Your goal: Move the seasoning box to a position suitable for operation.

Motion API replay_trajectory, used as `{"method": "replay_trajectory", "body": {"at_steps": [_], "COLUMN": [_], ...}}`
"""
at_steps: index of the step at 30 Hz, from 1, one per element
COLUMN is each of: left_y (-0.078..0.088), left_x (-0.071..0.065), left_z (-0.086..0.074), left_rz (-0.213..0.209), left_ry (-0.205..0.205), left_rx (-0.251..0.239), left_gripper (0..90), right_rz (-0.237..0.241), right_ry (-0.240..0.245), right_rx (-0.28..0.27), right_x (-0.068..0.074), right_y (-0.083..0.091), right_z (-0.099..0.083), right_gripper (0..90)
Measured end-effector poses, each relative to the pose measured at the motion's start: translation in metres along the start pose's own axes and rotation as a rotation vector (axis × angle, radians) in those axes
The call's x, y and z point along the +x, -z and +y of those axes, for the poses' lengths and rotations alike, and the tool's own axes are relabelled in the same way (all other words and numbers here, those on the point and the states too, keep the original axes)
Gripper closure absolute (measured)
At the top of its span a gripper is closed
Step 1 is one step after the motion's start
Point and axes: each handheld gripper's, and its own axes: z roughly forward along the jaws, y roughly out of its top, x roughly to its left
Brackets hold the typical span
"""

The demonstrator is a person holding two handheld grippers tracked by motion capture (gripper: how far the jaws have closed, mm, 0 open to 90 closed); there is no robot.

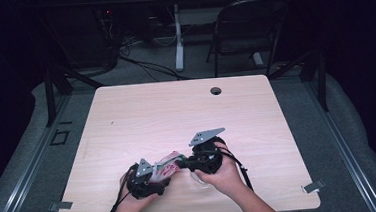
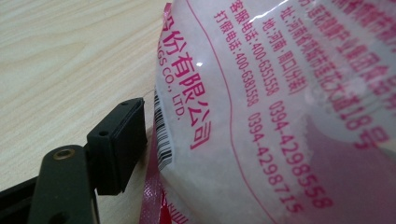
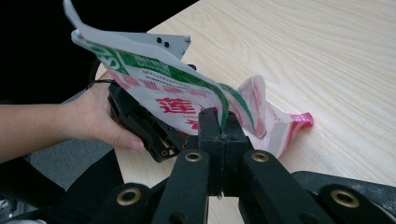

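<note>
While pinched in the right claw [image 3: 223, 128], the bag [image 3: 182, 100] seemingly touches the left claw [image 1: 153, 181].

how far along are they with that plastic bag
Done: both grippers have hold of the bag, lifted near the table's front edge. In hand: the right gripper is shut on a thin edge of the bag; the left gripper holds the other side, one pad against the printed plastic. Left: the bag shows no tear or opening that I can see, so whatever comes next hasn't begun.
</note>
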Motion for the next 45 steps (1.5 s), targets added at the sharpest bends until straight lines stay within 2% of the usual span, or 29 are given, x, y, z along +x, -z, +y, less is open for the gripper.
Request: {"method": "replay_trajectory", "body": {"at_steps": [21,33,45], "left_y": [-0.0005,0.0002,0.0014], "left_x": [-0.0031,-0.0043,-0.0068], "left_z": [0.0009,0.0008,0.0011], "left_rz": [0.024,0.036,0.038], "left_ry": [-0.034,-0.053,-0.054], "left_rx": [-0.016,-0.027,-0.044], "left_gripper": [46.8,51.9,54.8], "right_rz": [0.002,0.003,0.004], "right_ry": [-0.005,-0.007,-0.005], "right_rx": [-0.008,-0.015,-0.021], "right_x": [-0.0004,-0.0025,-0.0035], "right_y": [0.0008,0.0022,0.0056], "right_z": [0.0002,-0.0002,-0.0007], "right_gripper": [90.0,90.0,90.0]}}
